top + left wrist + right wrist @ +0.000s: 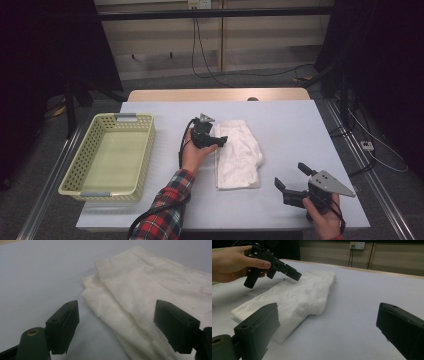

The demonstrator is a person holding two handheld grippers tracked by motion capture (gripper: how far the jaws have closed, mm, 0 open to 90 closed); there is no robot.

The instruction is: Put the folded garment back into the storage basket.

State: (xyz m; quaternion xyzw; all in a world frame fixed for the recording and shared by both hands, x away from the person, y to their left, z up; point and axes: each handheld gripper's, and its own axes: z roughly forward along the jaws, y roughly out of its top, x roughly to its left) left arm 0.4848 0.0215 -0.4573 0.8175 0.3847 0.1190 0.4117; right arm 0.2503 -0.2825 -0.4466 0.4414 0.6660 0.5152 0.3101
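A folded white cloth (237, 154) is laid mid-bench. The left claw (216, 140) is held released at its left edge, the edge between its jaws, unpinched. The right claw (291, 178) is held released, well apart.

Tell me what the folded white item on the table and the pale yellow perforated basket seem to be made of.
Folded white cloth: looks like soft woven fabric, probably cotton, matt, with creases, limp layered edges and faint stains in the left gripper view.
Pale yellow basket: probably moulded plastic, slightly glossy, with regular holes in stiff walls and grey handle inserts.
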